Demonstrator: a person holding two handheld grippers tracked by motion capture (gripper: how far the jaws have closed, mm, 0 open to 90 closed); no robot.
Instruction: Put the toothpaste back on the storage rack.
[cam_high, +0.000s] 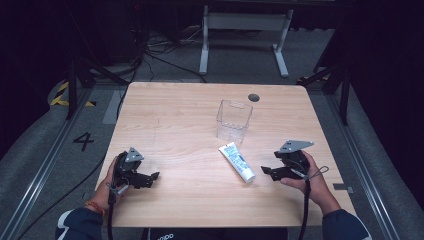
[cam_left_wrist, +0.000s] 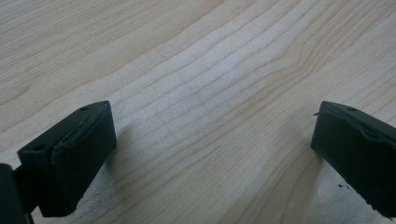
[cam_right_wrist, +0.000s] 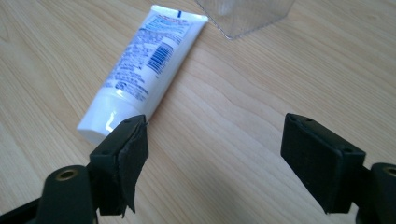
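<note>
Where the white tube (cam_high: 237, 162) lies flat on the wooden table (cam_high: 190, 115), its crimped end sits just beside the clear plastic box (cam_high: 233, 121), cap end toward the person. The right gripper (cam_high: 266, 172) hangs near the cap, jaws apart, holding nothing; left gripper (cam_high: 152, 179) well apart at the table's left, jaws wide over bare wood, empty

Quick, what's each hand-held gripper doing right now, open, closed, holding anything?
Left hand-held gripper: open, holding nothing, bare table between its jaws.
Right hand-held gripper: open, holding nothing, beside the white tube.
</note>
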